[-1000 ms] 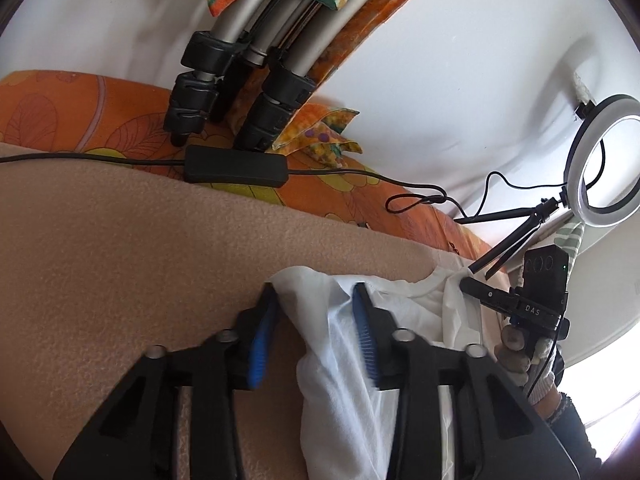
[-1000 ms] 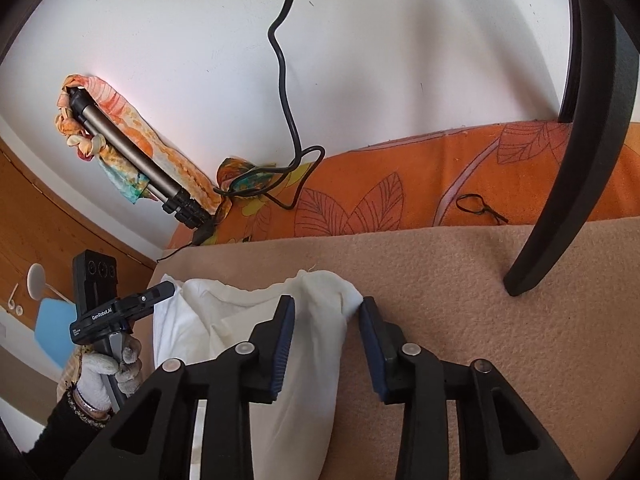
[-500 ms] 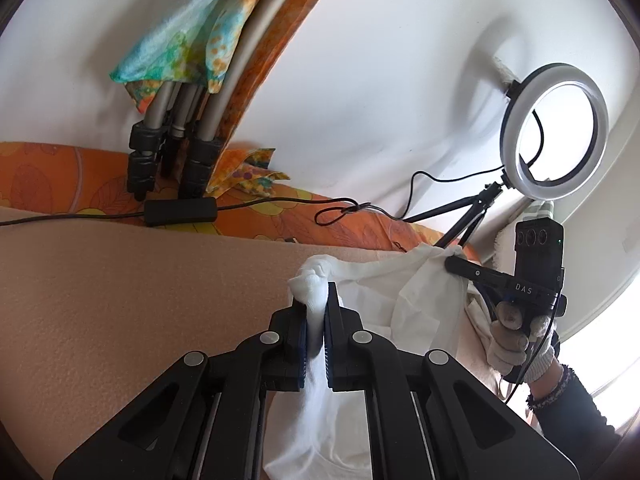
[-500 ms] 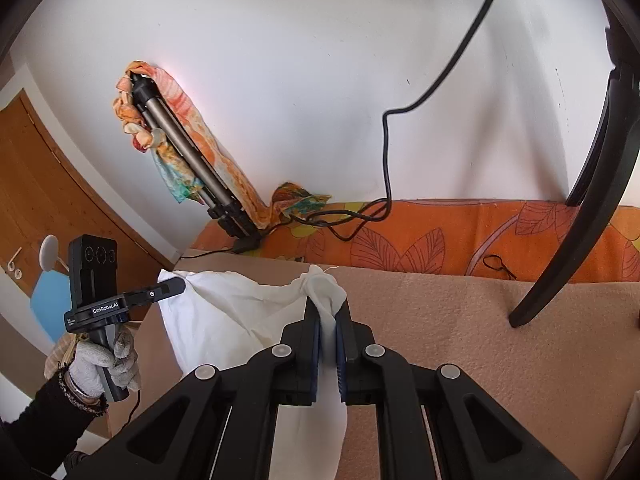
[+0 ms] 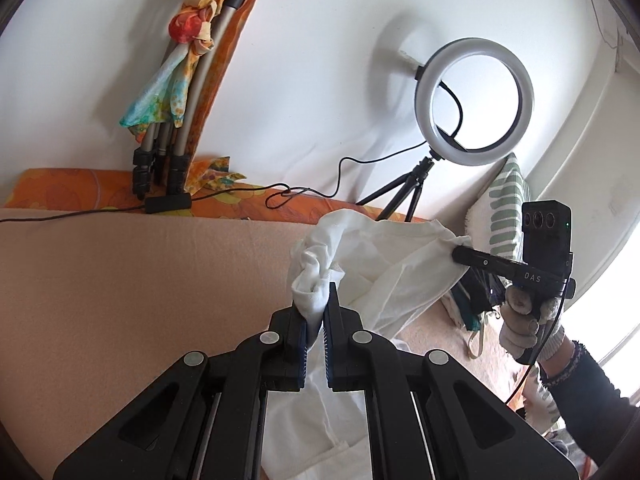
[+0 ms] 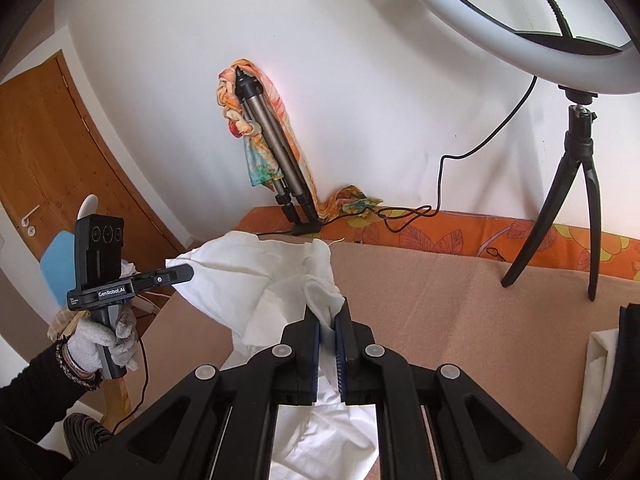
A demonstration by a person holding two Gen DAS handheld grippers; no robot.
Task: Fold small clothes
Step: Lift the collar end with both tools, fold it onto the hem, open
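Tan blanket-covered surface [image 5: 140, 280], white wall behind. White garment [image 5: 384, 264] lifted clear of surface, stretched between grippers: left gripper [image 5: 314, 316] fingers pinch one bunched corner, right gripper [image 6: 327, 320] fingers pinch other.

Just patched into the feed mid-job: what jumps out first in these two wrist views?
The white garment stands out: it hangs stretched above the beige blanket, one bunched corner pinched in the left gripper, another in the right gripper. Behind, a glowing ring light on a black tripod stands by the white wall, and a folded tripod wrapped in a colourful scarf leans against it.
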